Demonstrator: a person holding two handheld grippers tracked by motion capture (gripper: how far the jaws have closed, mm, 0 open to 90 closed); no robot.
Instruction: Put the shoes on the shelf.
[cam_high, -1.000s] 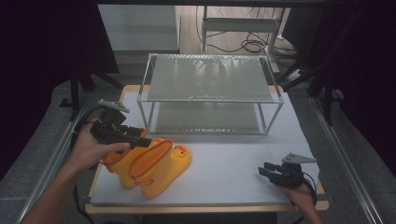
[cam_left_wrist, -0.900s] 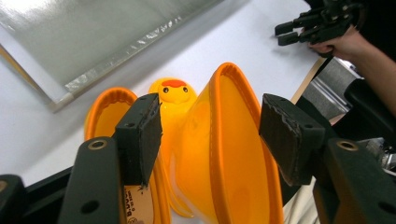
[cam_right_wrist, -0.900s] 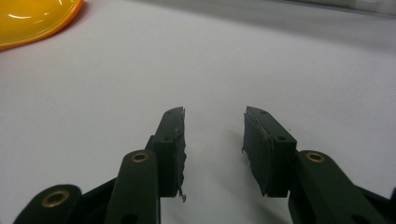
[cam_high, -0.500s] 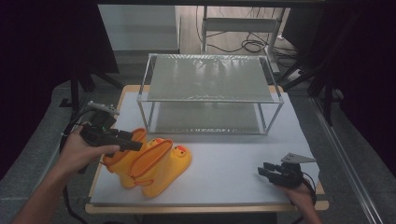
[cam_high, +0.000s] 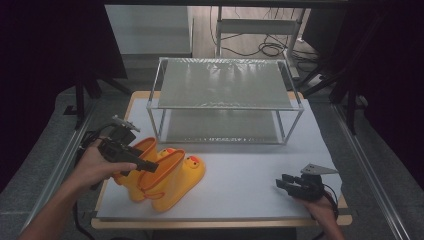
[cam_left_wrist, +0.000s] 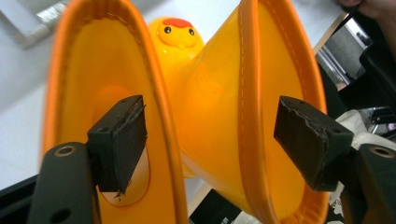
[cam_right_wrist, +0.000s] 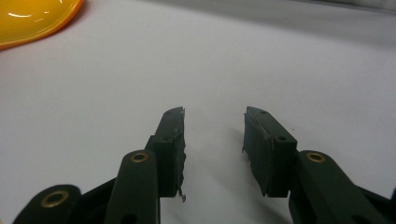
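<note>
Two yellow rubber boots (cam_high: 165, 180) with orange cuffs and duck faces lie side by side at the front left of the white table cover (cam_high: 250, 160). My left gripper (cam_high: 150, 166) is at their tops. In the left gripper view the left gripper (cam_left_wrist: 208, 107) has one jaw inside each boot's opening, with the two neighbouring cuff walls (cam_left_wrist: 163, 107) between them. The jaws have just been opening, and the pads (cam_left_wrist: 123, 135) stand off the walls. My right gripper (cam_high: 282, 184) rests open at the front right, with bare cover between the right gripper's (cam_right_wrist: 214, 112) jaws.
A two-level metal rack (cam_high: 225, 85) with mesh shelves stands at the back middle of the table. In the right gripper view a bit of yellow boot (cam_right_wrist: 32, 18) shows at the upper left. Cables trail on the floor behind the rack.
My left gripper has sunk a little over the boots and its jaws have spread. The boots and the right gripper have stayed in place.
</note>
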